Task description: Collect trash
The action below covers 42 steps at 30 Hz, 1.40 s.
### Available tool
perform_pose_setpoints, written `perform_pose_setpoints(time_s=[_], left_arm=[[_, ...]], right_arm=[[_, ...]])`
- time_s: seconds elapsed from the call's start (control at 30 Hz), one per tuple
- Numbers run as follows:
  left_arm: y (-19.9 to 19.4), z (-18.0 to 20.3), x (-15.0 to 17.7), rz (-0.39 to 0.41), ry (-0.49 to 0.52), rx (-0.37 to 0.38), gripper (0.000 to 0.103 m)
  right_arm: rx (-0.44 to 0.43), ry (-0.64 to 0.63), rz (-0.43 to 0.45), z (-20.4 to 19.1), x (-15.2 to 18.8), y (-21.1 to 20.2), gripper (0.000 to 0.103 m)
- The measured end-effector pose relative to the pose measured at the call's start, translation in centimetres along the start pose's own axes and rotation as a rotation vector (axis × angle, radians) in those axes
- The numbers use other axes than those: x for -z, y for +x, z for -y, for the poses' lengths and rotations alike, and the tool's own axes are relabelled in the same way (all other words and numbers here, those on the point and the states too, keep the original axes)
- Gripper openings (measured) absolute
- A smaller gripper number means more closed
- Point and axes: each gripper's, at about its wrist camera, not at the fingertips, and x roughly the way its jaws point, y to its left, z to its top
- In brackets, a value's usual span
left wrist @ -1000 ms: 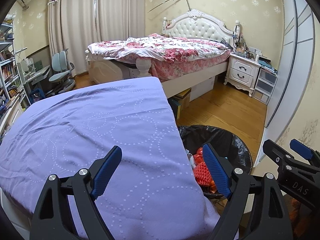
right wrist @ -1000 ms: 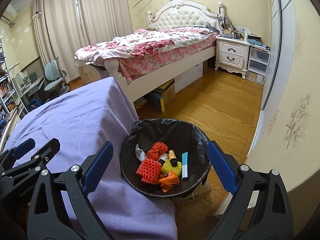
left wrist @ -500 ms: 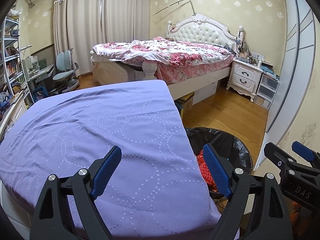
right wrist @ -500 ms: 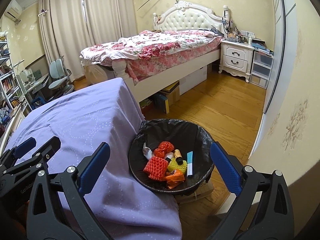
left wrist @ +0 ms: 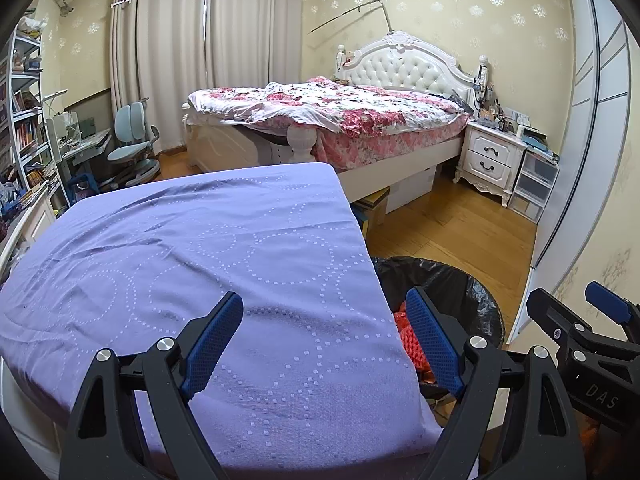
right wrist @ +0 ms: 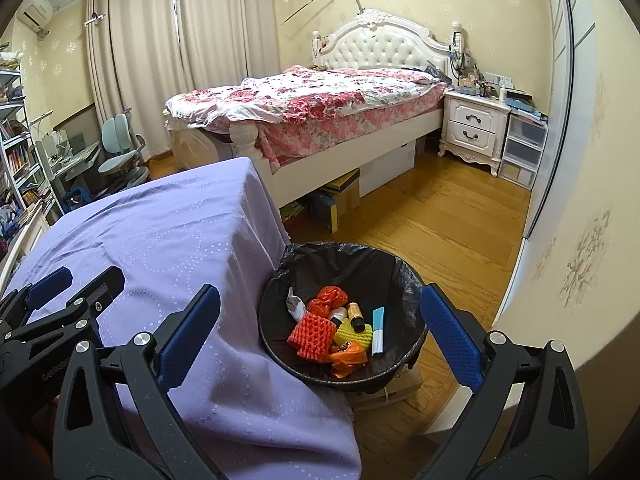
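A black-lined trash bin (right wrist: 404, 272) stands on the floor beside the purple-clothed table (right wrist: 160, 248). It holds red foam netting (right wrist: 313, 334), a yellow piece (right wrist: 354, 334), an orange wrapper (right wrist: 347, 358), a small brown bottle (right wrist: 355, 312), a teal tube (right wrist: 378, 330) and other scraps. My right gripper (right wrist: 320, 332) is open and empty above the bin's near side. My left gripper (left wrist: 324, 340) is open and empty over the table's near right edge; the bin (left wrist: 472, 300) shows partly behind the cloth. The right gripper (left wrist: 580, 332) shows at the left wrist view's right edge.
A bed (right wrist: 320, 96) with a floral cover stands beyond the table. A white nightstand (right wrist: 474, 128) and plastic drawers (right wrist: 522, 148) sit at the right wall. A desk chair (right wrist: 120, 152) and bookshelves (right wrist: 16, 160) are at the left. Boxes (right wrist: 340, 196) lie under the bed.
Both grippers have risen and pulled back a little; the views tilt up, showing more of the room. Both stay open and empty. The bin's contents have not moved.
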Motion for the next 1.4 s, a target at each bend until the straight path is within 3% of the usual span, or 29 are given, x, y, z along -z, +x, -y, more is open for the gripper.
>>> perform_pose_setpoints(time_s=[1.4], left_arm=[[-0.22,-0.3,0.02,-0.004,-0.004,0.002,0.083]], right_arm=[[0.001,-0.001,0.002,-0.08,0.05,0.03,0.098]])
